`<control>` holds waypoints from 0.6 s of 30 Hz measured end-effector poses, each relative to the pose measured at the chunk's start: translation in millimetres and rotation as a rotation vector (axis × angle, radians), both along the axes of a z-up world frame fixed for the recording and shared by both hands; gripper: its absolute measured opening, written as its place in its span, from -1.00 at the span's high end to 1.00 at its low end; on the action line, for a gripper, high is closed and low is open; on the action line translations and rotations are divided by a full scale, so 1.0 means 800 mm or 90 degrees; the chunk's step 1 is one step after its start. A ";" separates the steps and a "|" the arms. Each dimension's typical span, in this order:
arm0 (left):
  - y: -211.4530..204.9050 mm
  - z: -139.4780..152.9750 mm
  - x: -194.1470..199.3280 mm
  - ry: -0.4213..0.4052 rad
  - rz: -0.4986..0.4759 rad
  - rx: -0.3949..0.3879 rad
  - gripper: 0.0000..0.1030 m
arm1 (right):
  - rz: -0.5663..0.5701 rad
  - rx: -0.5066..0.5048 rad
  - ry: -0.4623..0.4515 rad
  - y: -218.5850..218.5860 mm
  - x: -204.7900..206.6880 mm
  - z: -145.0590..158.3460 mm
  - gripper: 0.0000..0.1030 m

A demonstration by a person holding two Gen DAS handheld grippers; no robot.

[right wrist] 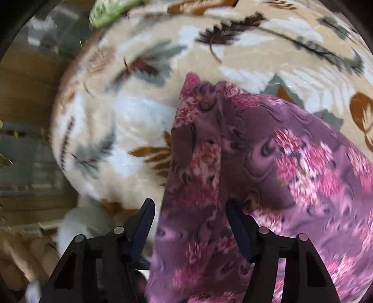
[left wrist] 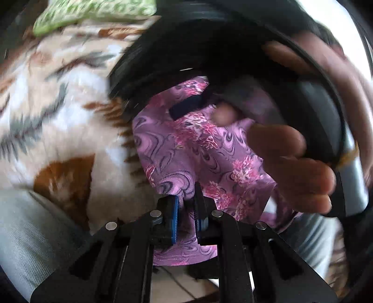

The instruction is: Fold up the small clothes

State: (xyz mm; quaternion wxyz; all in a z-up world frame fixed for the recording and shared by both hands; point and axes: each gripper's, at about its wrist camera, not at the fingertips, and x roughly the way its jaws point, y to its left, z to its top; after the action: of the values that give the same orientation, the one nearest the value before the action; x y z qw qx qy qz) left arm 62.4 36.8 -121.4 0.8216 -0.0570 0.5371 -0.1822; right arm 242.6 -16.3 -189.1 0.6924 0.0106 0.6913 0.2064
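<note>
Left hand-held gripper (left wrist: pixel 186 205) is clamped narrow on an edge of the purple flowered cloth (left wrist: pixel 186 149), which lies on the leaf-patterned blanket (left wrist: pixel 65 98). Right hand-held gripper (right wrist: pixel 190 223) stands wide, cloth between its fingers, pads not pressing. A green patterned cloth (left wrist: pixel 93 11) lies far left on the blanket.
</note>
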 end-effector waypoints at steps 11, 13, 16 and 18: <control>-0.004 0.029 -0.020 -0.072 -0.022 0.017 0.81 | 0.035 -0.024 -0.080 -0.020 -0.013 0.015 0.71; -0.013 0.041 -0.027 -0.093 -0.029 0.013 0.81 | -0.001 0.036 -0.105 -0.046 -0.023 0.040 0.72; -0.034 0.071 -0.043 -0.129 -0.060 0.015 0.81 | -0.065 0.112 -0.136 -0.097 -0.044 0.073 0.72; -0.053 0.091 -0.055 -0.156 -0.089 0.020 0.81 | -0.113 0.174 -0.156 -0.139 -0.064 0.094 0.72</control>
State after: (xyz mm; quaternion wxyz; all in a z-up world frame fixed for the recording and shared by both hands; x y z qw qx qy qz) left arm 18.5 -5.8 -48.4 0.8671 0.0159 0.4381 -0.2364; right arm 191.3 -127.7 -113.6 0.7787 0.1398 0.5642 0.2362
